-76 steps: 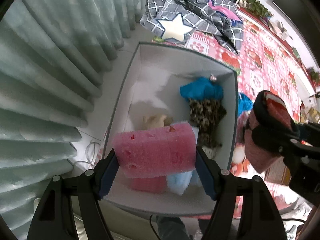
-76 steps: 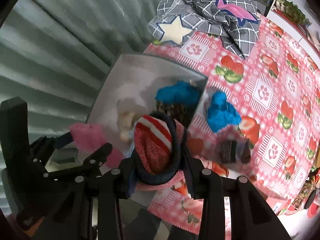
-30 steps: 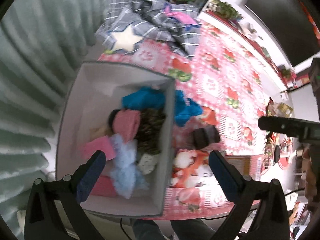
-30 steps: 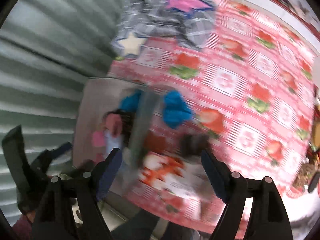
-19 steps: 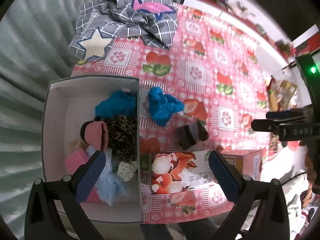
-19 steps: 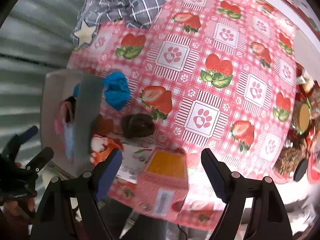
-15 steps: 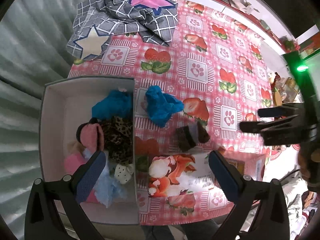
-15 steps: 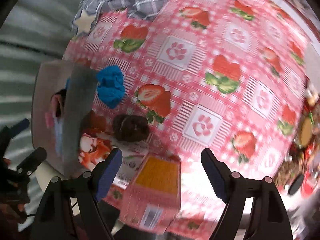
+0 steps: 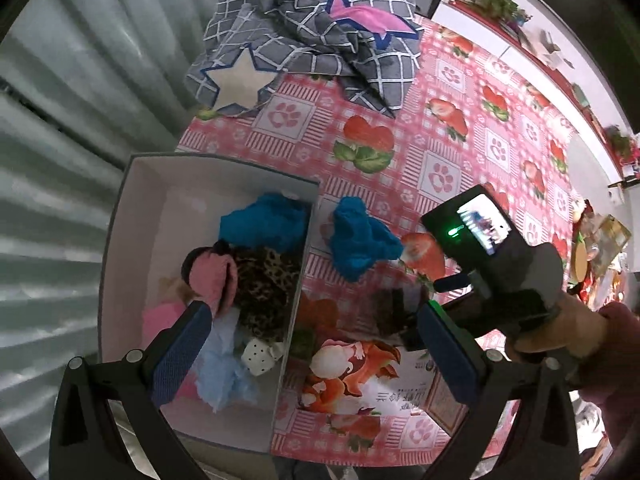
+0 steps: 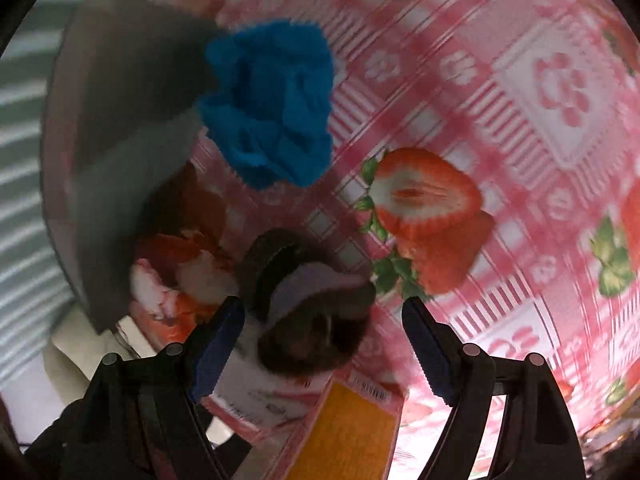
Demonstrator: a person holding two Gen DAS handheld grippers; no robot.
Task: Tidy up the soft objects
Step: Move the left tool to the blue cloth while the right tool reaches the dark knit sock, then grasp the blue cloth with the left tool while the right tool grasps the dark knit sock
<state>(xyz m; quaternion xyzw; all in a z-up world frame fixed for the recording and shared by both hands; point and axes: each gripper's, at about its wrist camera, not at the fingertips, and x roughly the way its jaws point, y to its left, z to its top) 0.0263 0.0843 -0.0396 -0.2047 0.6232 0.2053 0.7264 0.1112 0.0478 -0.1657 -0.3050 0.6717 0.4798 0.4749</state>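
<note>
A: What's still out on the pink strawberry-print surface (image 9: pixel 472 160)?

B: Two soft things: one crumpled blue fuzzy cloth (image 10: pixel 272 104), just beside the grey-walled white box (image 9: pixel 132 200), and one dark brown rolled sock (image 10: pixel 308 300), partly on a printed cardboard packet (image 9: pixel 360 376).

A: And inside the box?

B: One blue cloth, one leopard-print piece, one pink roll with a dark rim; the rest is a jumble.

A: The right gripper (image 10: pixel 322 344)?

B: Fingers wide apart, empty, the sock lying between the tips, pads clear of it.

A: The left gripper (image 9: pixel 312 352)?

B: Spread wide, empty, straddling the box's wall
</note>
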